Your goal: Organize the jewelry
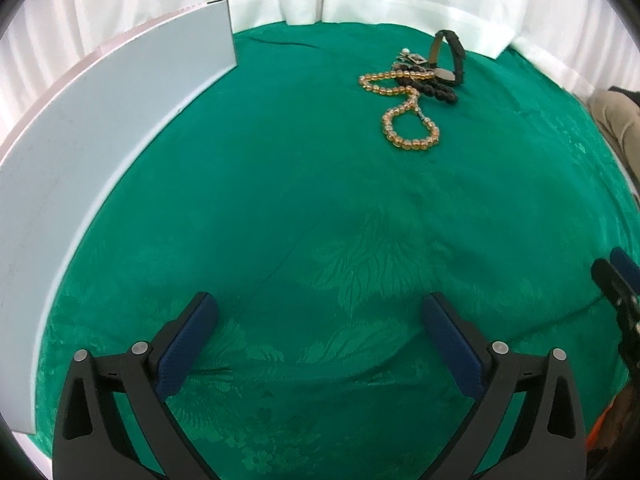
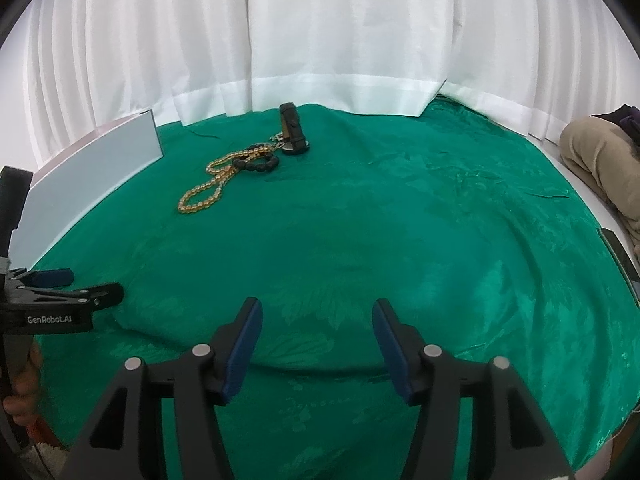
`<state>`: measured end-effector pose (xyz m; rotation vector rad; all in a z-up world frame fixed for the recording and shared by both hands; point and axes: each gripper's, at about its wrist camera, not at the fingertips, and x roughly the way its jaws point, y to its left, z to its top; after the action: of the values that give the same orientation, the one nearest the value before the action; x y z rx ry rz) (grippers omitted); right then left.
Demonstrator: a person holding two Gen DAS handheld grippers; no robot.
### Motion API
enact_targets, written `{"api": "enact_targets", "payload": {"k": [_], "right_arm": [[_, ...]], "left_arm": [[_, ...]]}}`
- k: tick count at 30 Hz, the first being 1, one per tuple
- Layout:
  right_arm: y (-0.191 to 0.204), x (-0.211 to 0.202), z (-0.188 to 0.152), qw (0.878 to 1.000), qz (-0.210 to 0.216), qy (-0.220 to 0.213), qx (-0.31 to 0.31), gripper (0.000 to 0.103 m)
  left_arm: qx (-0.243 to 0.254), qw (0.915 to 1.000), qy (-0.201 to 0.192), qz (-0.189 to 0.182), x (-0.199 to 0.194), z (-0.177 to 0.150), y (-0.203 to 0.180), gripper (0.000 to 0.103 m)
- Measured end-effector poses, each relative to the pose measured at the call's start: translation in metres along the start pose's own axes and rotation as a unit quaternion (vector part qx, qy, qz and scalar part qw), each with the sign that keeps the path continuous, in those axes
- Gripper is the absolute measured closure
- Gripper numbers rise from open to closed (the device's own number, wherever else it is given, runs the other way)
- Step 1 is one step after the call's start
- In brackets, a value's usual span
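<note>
A small heap of jewelry lies on the green tablecloth (image 1: 304,208) at the far side. It holds an amber bead necklace (image 1: 412,145) (image 2: 193,205), a black bead bracelet (image 1: 436,90) (image 2: 256,165), a dark-strapped watch (image 1: 456,52) (image 2: 292,128) standing on edge, and a tiny pearl piece (image 1: 406,51). My left gripper (image 1: 320,300) hovers well short of the heap, jaws wide open and empty. My right gripper (image 2: 318,304) is also open with only cloth between its blue pads. Each gripper shows at the edge of the other's view: the left gripper (image 2: 68,284) and the right gripper (image 1: 616,280).
A pale grey box (image 1: 100,120) (image 2: 92,168) stands along the left side of the cloth. White curtain (image 2: 320,40) hangs behind the table. A person's beige trouser leg (image 2: 596,152) rests at the right edge, and a hand (image 2: 20,392) holds the left gripper.
</note>
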<state>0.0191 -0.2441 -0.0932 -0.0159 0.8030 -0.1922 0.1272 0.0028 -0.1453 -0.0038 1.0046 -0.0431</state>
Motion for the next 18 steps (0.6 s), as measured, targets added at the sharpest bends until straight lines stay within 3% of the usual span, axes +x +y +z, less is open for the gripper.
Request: {"api": "enact_targets", "payload": {"k": [4, 7, 14, 18], "right_arm": [[-0.005, 0.000, -0.001, 1.000, -0.001, -0.005, 0.006, 0.045], [-0.008, 0.001, -0.002, 1.000, -0.001, -0.007, 0.007, 0.045], [-0.010, 0.003, 0.000, 1.000, 0.008, -0.006, 0.012, 0.044], [-0.010, 0.003, -0.001, 1.000, 0.013, -0.005, 0.013, 0.044]], "left_arm": [[0.013, 0.9998, 0.016, -0.002, -0.001, 0.008, -0.003, 0.001], [0.027, 0.9994, -0.001, -0.024, -0.012, 0.021, -0.007, 0.001], [0.041, 0.9955, -0.010, -0.085, -0.010, 0.084, -0.025, 0.001], [0.081, 0.9920, -0.014, -0.095, 0.022, 0.119, -0.055, 0.001]]}}
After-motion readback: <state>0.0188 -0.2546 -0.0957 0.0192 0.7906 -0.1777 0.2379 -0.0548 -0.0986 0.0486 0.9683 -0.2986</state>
